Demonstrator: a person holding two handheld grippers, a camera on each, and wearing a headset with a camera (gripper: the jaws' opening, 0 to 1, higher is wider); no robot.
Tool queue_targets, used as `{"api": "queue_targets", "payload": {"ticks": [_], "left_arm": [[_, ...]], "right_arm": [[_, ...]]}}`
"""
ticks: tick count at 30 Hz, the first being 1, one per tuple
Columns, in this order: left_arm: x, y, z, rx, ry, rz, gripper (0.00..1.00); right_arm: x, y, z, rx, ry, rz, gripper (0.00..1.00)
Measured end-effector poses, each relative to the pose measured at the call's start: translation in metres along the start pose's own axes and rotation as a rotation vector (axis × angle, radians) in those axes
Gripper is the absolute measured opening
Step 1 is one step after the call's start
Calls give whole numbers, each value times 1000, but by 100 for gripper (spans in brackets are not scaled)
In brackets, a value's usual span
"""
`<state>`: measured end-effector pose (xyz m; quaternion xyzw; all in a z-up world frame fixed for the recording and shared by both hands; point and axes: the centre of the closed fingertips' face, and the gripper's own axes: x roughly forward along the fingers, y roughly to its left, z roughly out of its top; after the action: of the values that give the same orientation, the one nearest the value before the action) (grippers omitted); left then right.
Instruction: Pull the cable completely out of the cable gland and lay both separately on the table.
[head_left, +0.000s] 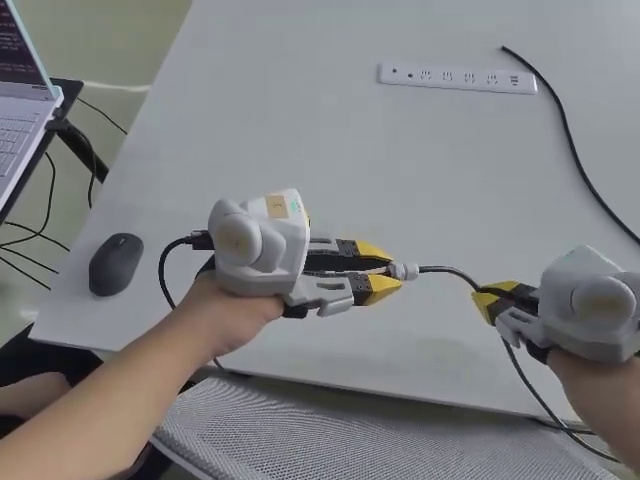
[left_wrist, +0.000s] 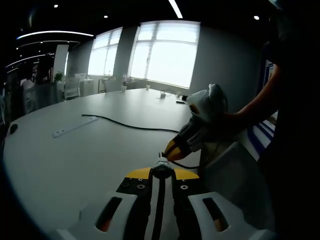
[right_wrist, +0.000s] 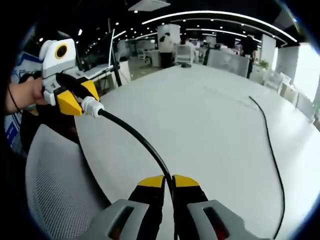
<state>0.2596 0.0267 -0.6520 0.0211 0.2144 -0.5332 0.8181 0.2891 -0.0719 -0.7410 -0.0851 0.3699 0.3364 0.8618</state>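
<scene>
Head view: my left gripper (head_left: 385, 271) clamps the cable gland (head_left: 404, 270) — the cable (head_left: 450, 271) leaves it rightward, along the jaws' axis, into my right gripper (head_left: 492, 298), pinched on it nearby; I judge the pull runs along that line.

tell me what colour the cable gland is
White; the cable gland shows best in the right gripper view.

Pale grey table (head_left: 300, 150), matte, across most of the head view. At upper right, flat on it, a white power strip (head_left: 457, 78). From just right of the strip, a black cord (head_left: 575, 150) curving down to the right edge. At lower left, near the table's edge, a dark mouse (head_left: 115, 263).
</scene>
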Motion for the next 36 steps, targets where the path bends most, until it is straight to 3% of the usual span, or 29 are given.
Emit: {"api": "queue_targets", "payload": {"ticks": [14,20,22,36], "left_arm": [[0,2,1,4,-10,-1,15],[0,1,1,5,-11,-1,15],[0,1,0,5,-12,-1,15],[-2,1,-1,2,-8,3,15]], "right_arm": [[5,-18,-29,236,58,-15,0],[6,-15,-31,295,63,-12,0],[7,-12,-31,361,60,-6,0],[1,-7,-29,281,48,-16,1]]}}
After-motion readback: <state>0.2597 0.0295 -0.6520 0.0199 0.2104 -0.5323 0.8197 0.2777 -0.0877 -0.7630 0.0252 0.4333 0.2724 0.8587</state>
